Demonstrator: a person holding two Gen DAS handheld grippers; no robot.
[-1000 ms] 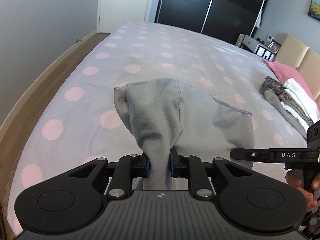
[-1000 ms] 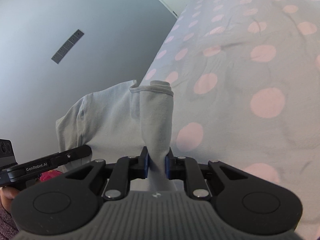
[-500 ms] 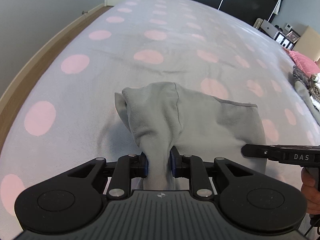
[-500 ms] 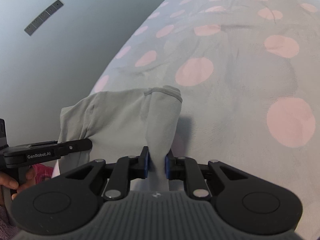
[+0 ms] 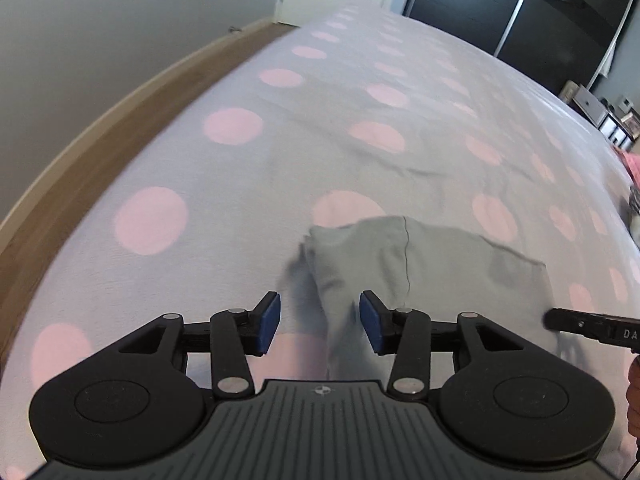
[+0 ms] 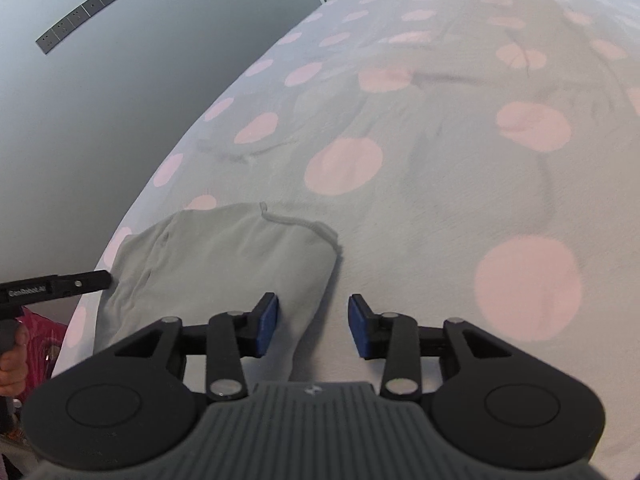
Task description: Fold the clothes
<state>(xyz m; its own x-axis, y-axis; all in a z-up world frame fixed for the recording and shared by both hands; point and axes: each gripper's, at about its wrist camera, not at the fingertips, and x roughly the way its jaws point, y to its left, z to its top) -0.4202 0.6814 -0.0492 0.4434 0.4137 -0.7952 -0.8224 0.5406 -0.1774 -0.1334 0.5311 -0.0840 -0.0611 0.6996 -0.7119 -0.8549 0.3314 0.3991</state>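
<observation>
Grey garment point(image 5: 424, 256) lies folded flat on polka-dot bed point(image 5: 224, 184). Left gripper point(image 5: 319, 322) spread wide, gripping nothing, garment's left edge running between blue pads. Right gripper point(image 6: 313, 324) equally wide, empty, garment's right corner point(image 6: 316, 240) just ahead of left pad.

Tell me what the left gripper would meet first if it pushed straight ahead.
Most likely the grey garment: its fold lies between the open left gripper fingers, just ahead, on the spotted bedspread. Depth is uncertain.
</observation>
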